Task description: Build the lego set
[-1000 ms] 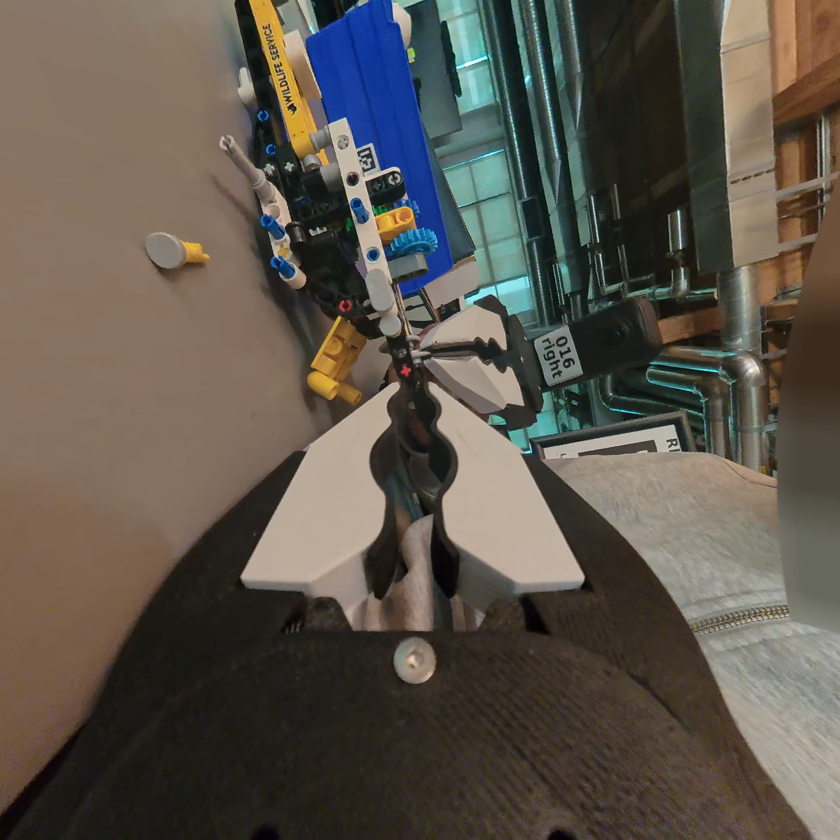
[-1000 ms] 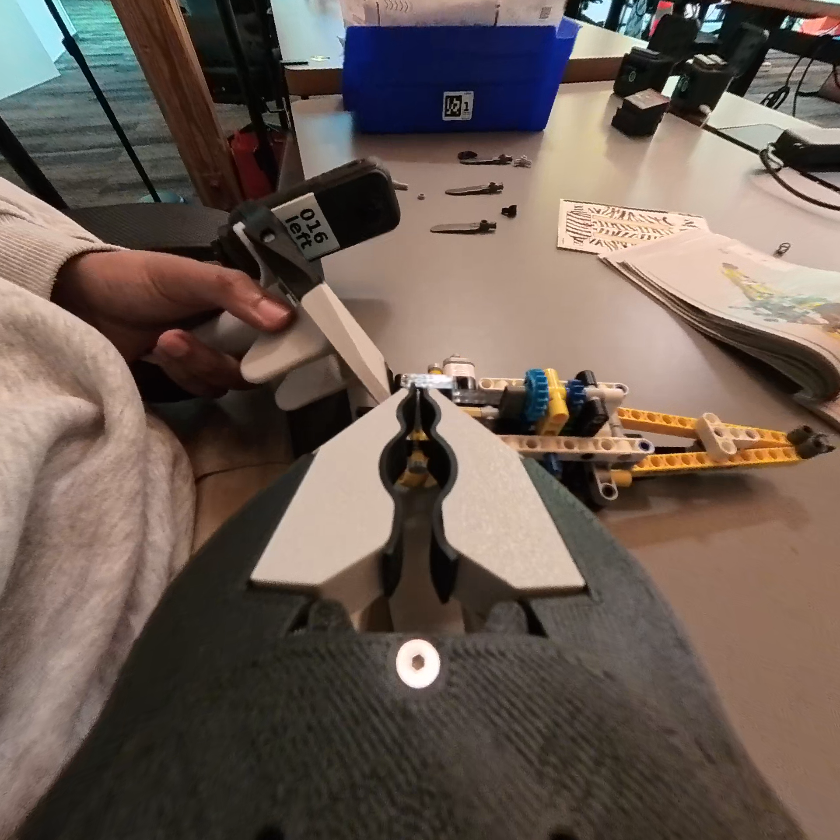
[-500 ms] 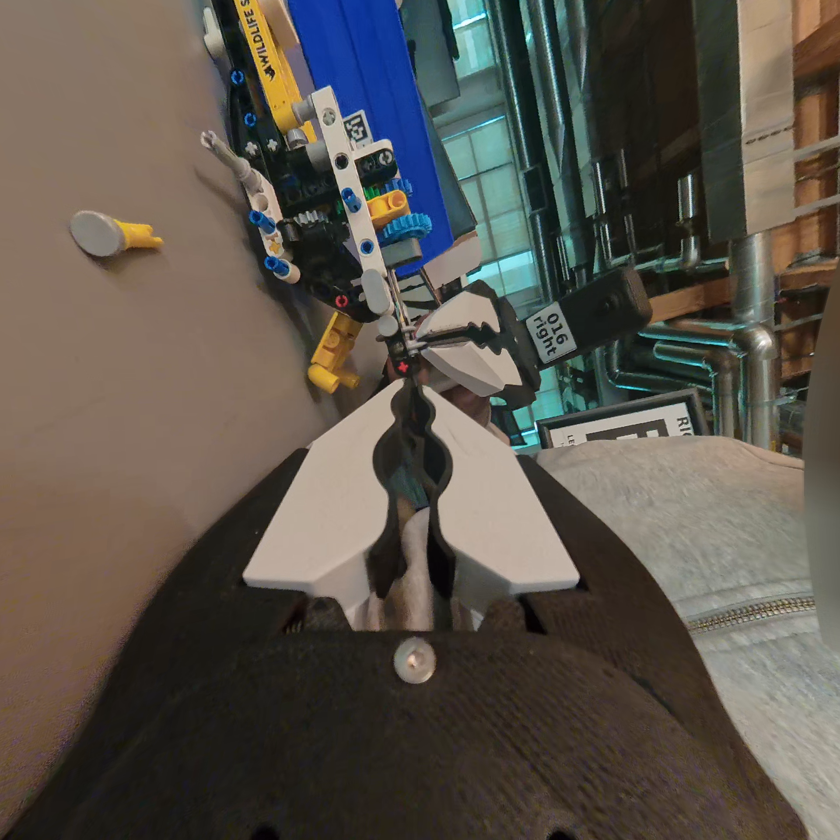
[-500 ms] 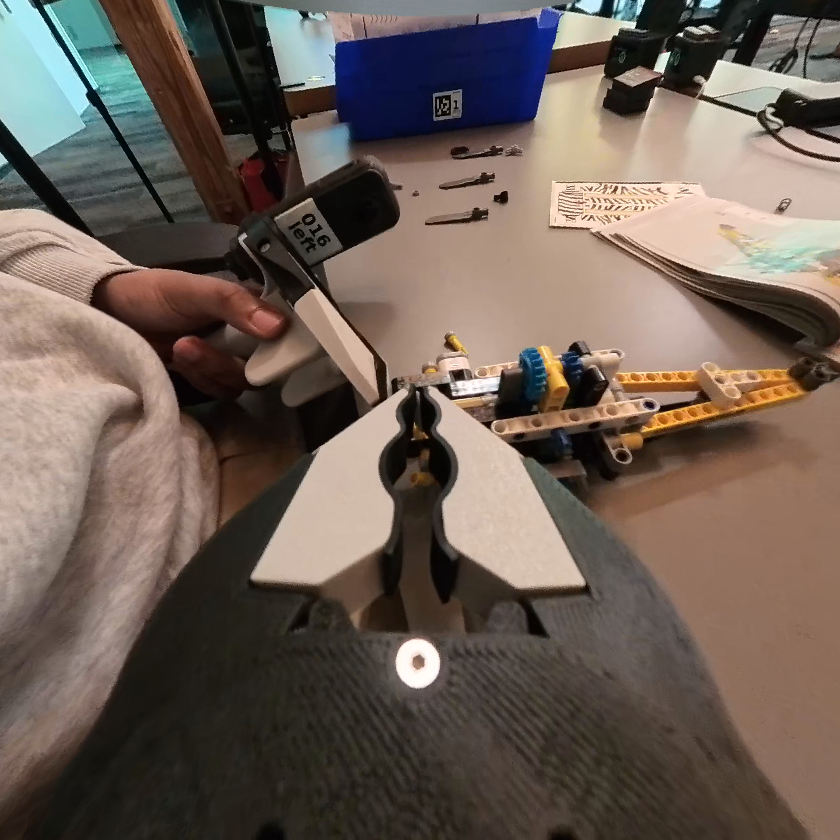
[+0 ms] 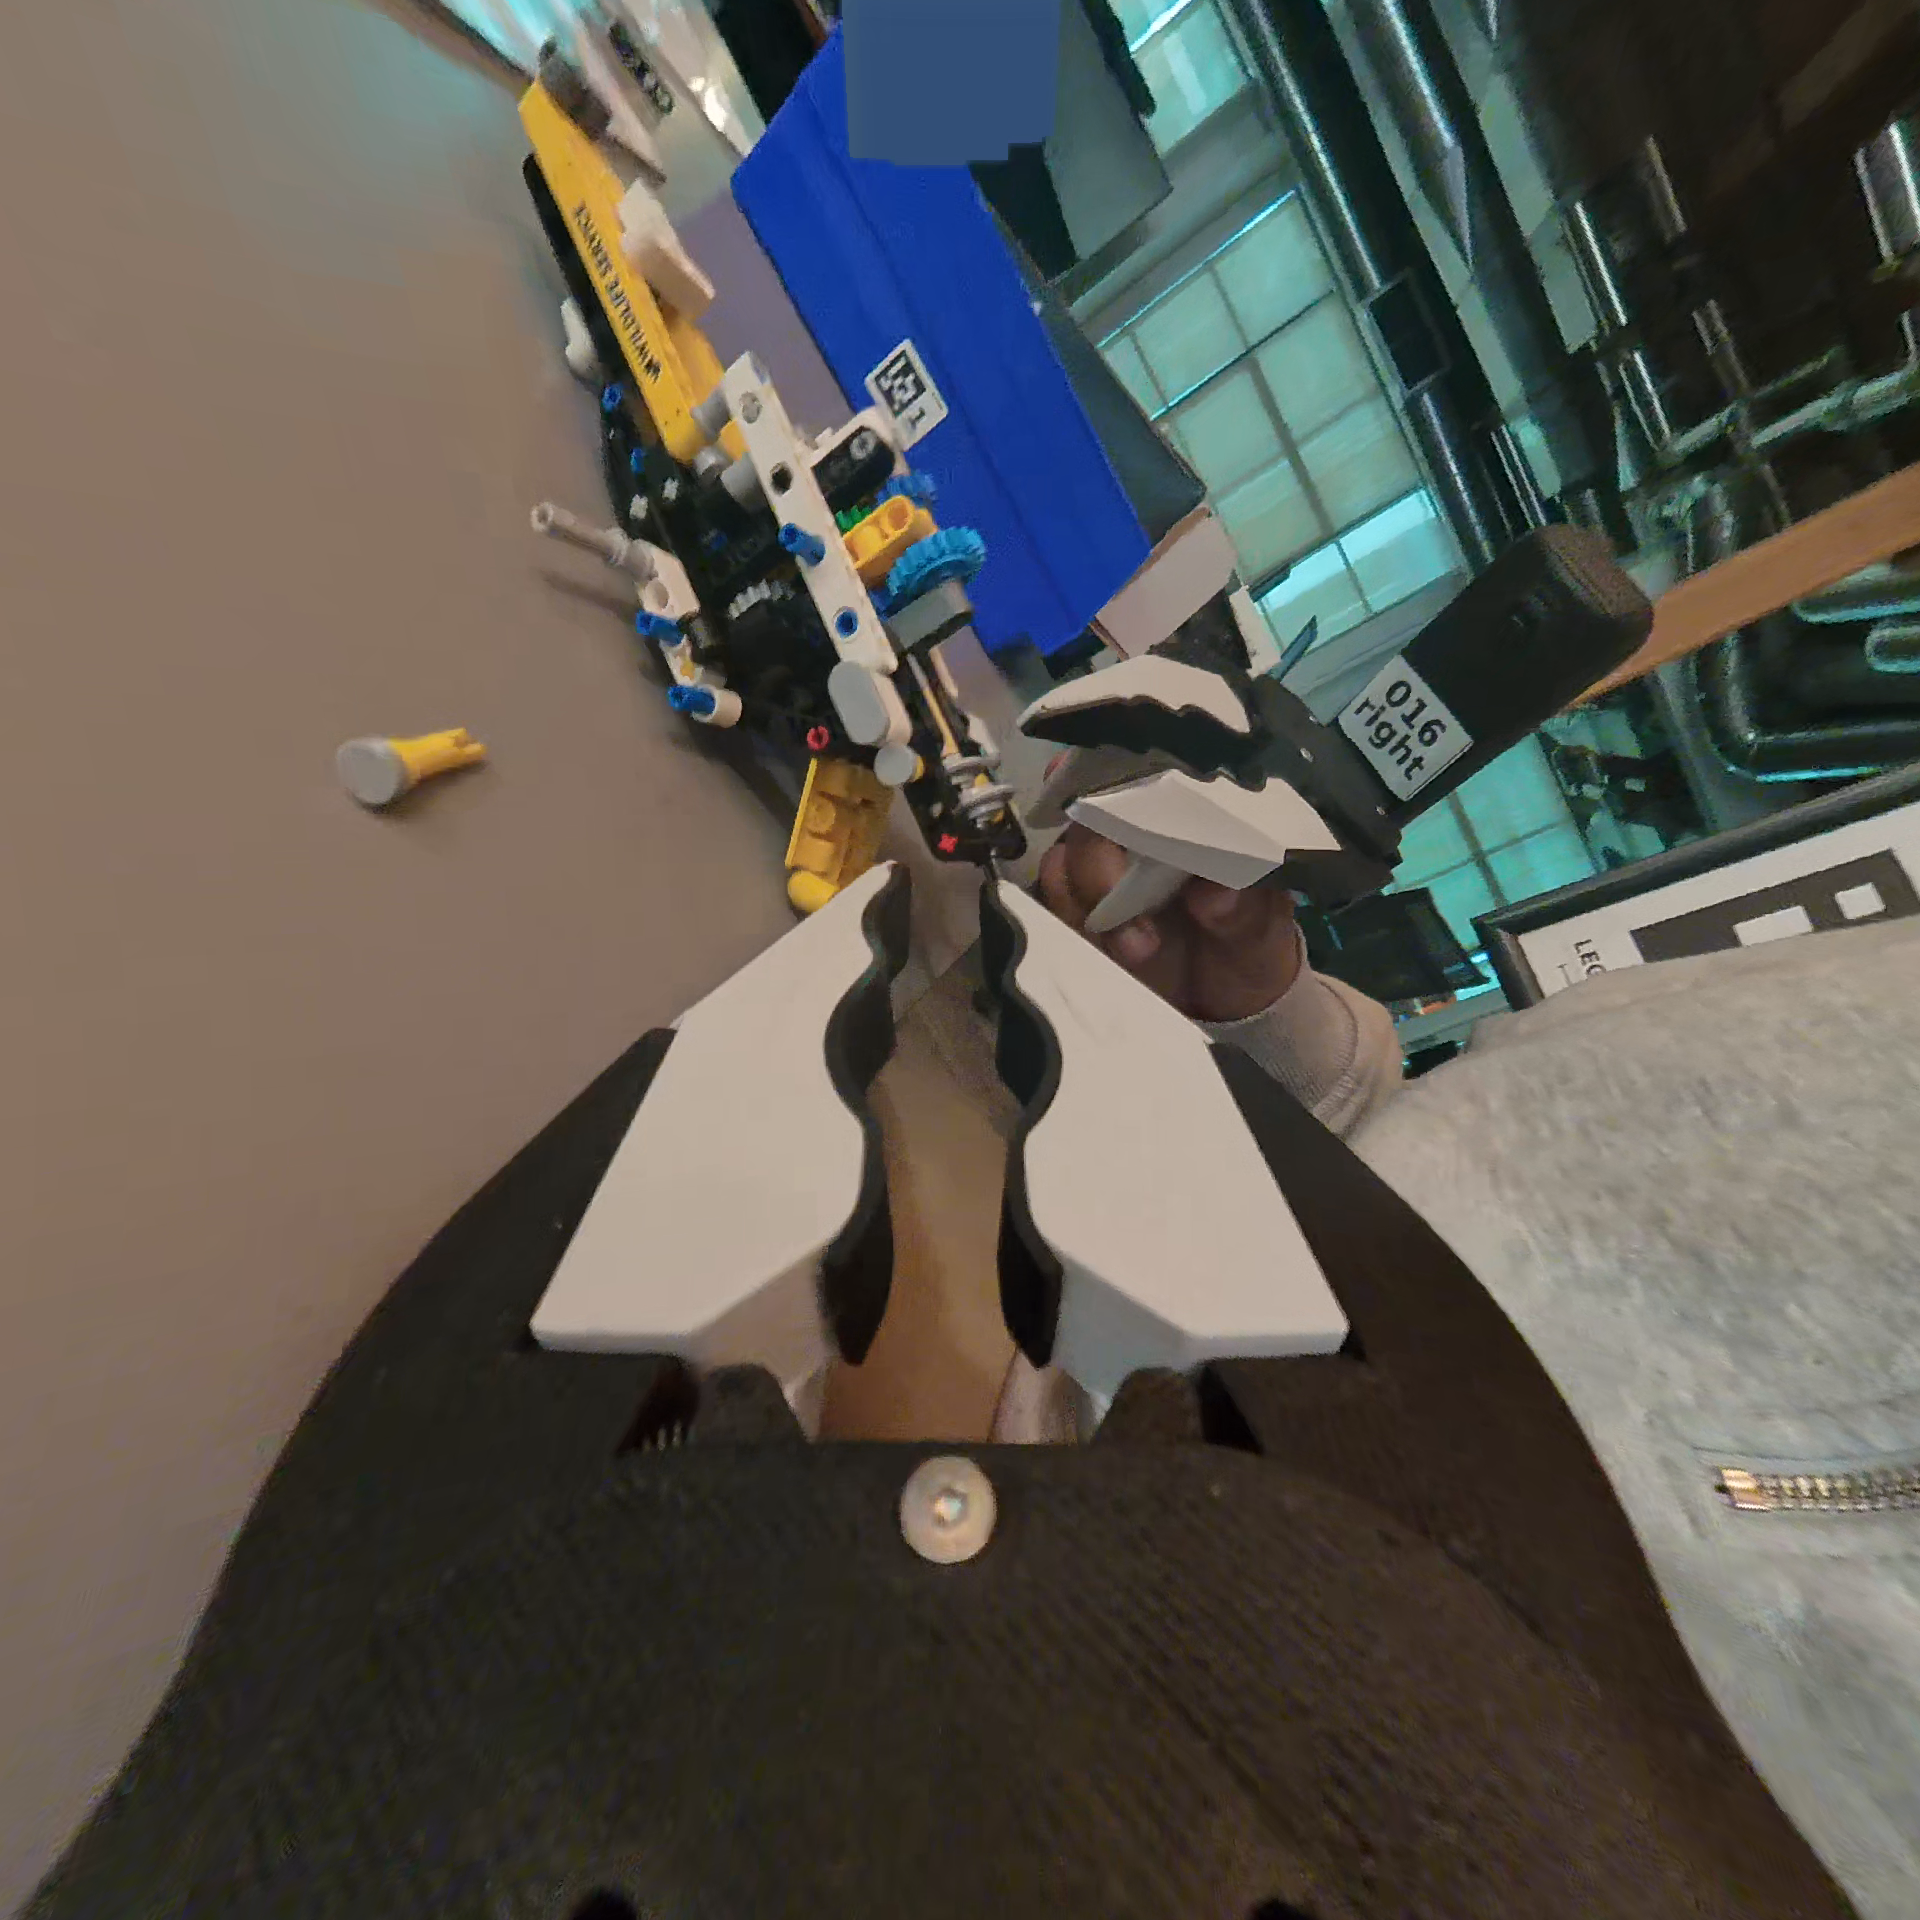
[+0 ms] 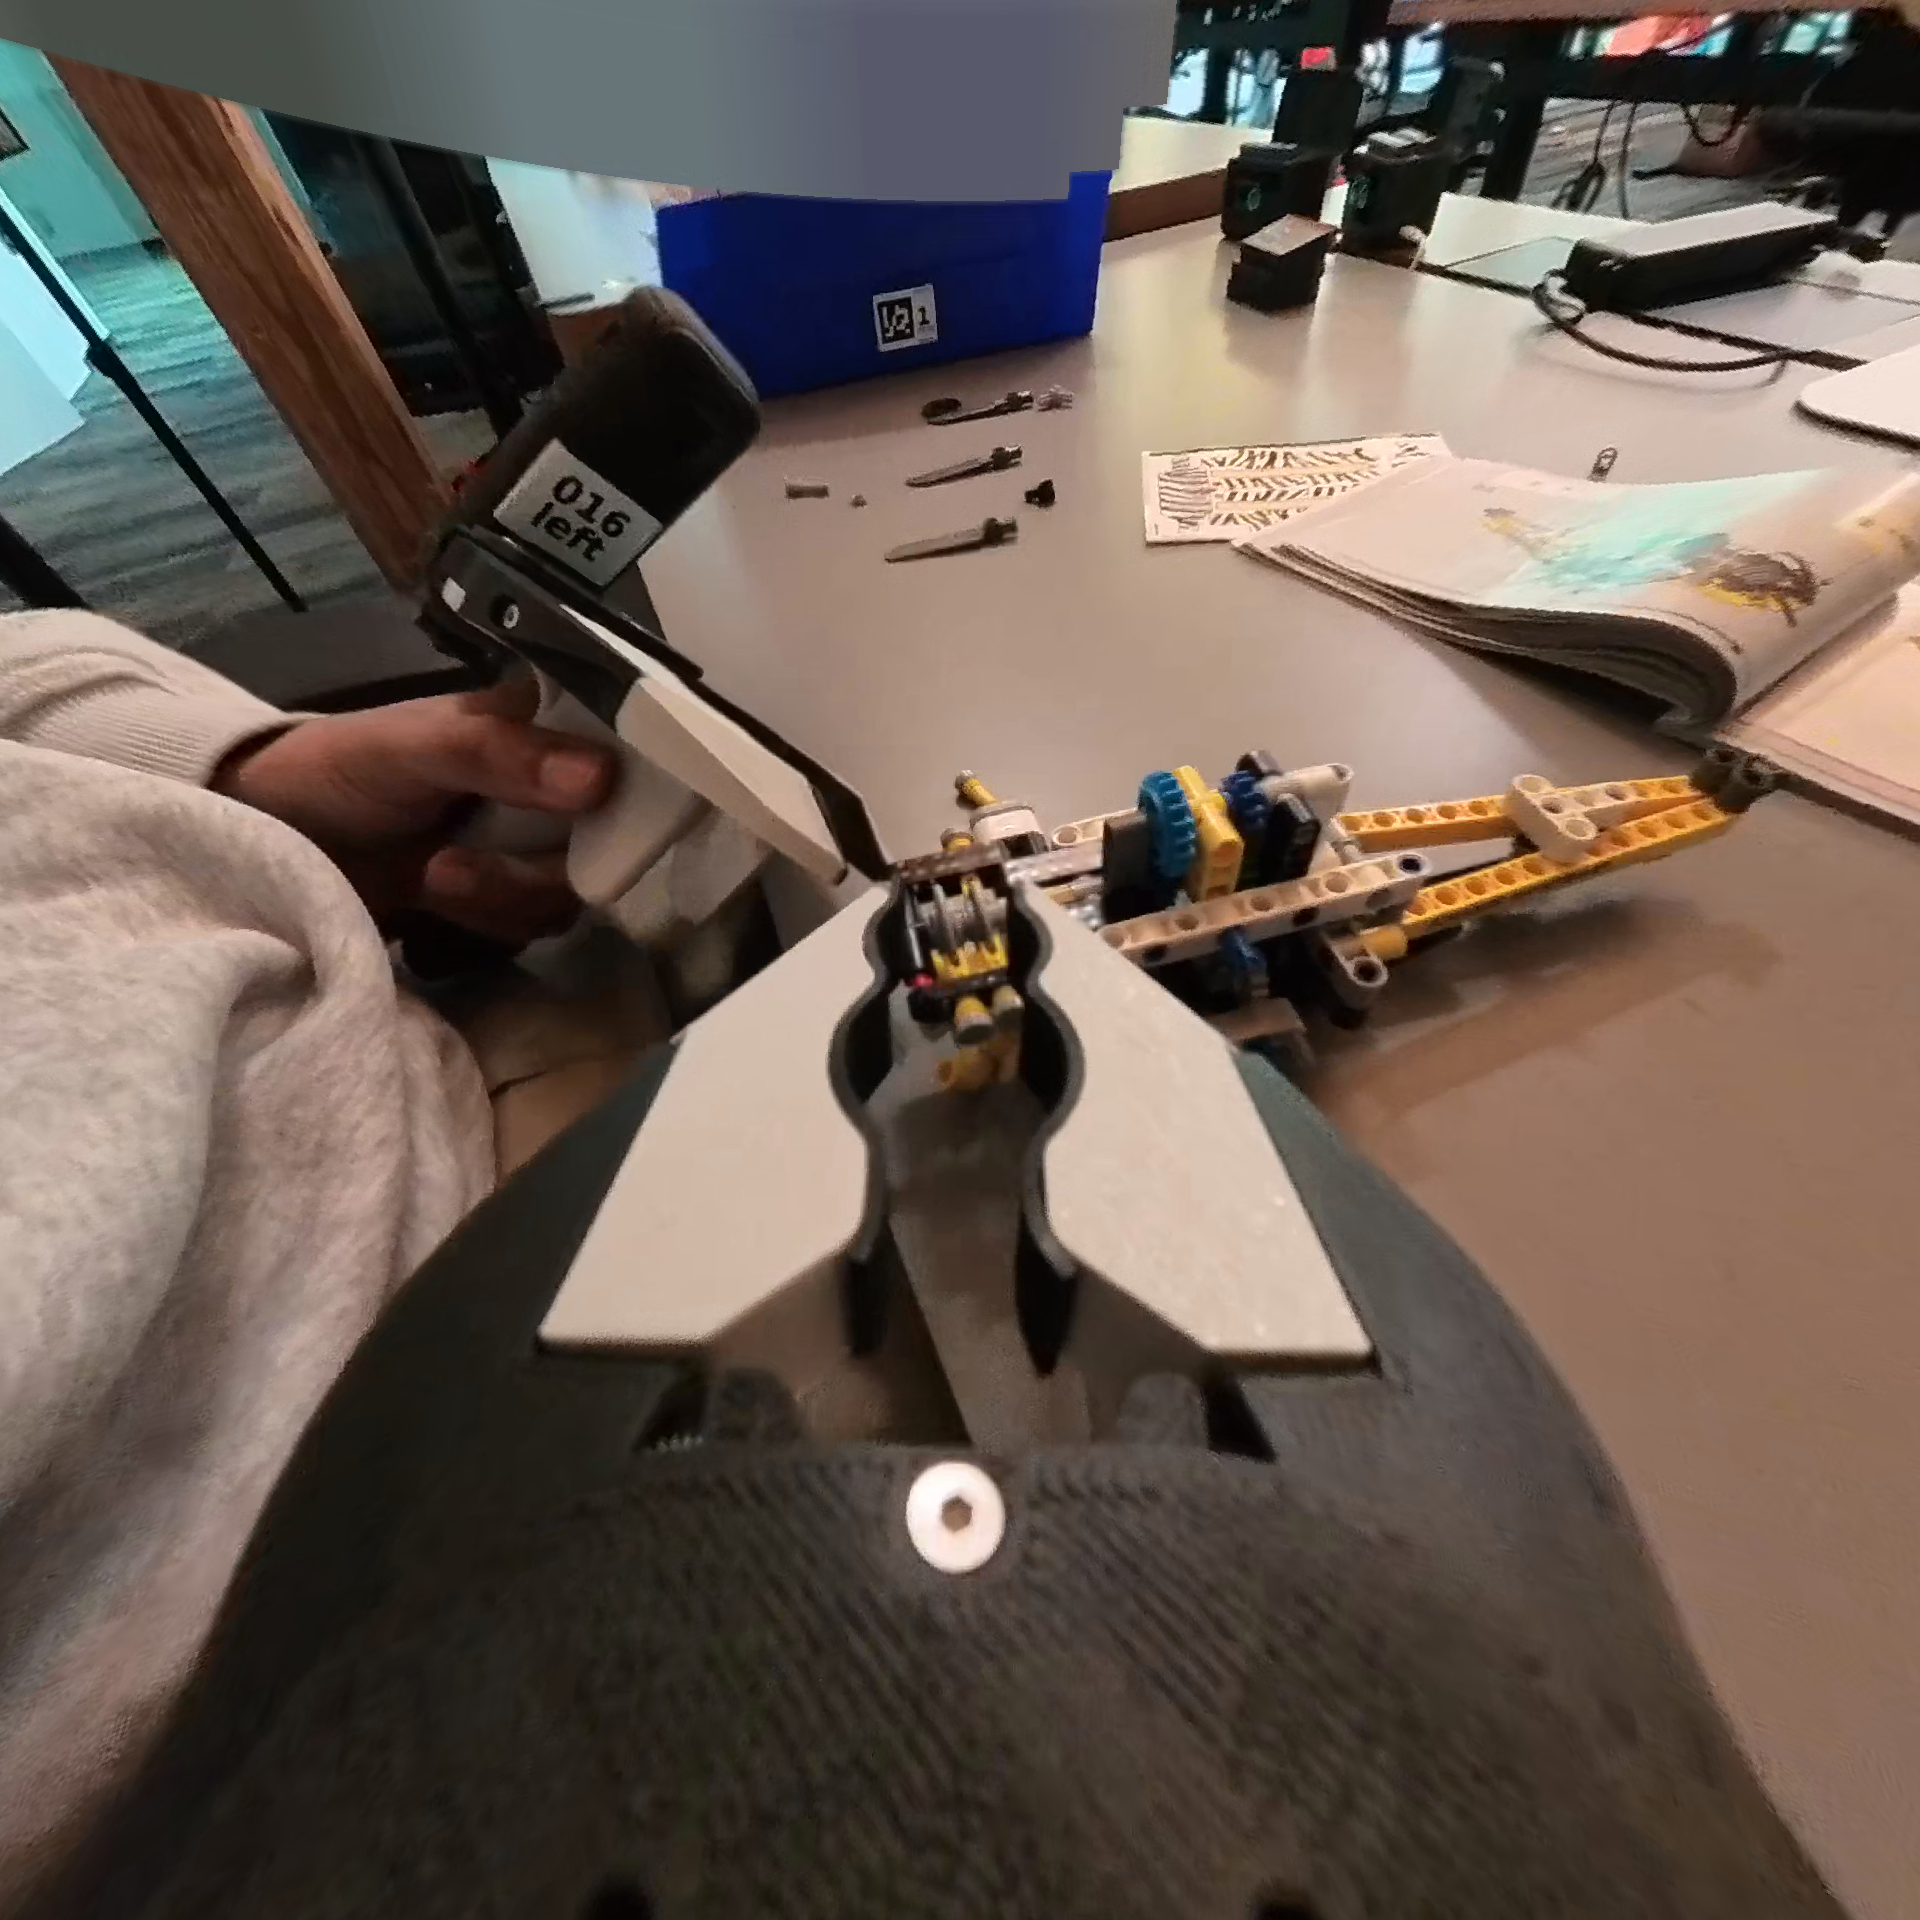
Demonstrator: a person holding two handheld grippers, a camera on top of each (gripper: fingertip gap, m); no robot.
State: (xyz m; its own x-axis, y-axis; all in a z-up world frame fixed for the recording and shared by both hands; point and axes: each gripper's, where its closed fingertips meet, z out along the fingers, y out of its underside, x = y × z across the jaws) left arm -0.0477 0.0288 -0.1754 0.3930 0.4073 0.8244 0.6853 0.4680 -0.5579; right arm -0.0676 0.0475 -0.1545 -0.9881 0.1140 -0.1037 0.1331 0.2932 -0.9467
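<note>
The half-built lego model, with yellow arms, white beams and blue gears, lies on the grey table. It also shows in the left wrist view. My right gripper is open, and the model's black, grey and yellow near end shows in the gap between its fingers. My left gripper is open a little, its tips just short of that same end. In the right wrist view the left gripper's fingertip is at the model's end from the left. A loose yellow pin with a grey head lies beside the model.
A blue bin stands at the back of the table. An open instruction booklet and a striped sticker sheet lie at the right. Several small black parts lie behind the model. A grey sleeve is at the left. Left tips to right tips: about 4 cm.
Both grippers were shut on the model's near end and have now opened. The model has settled onto the table.
</note>
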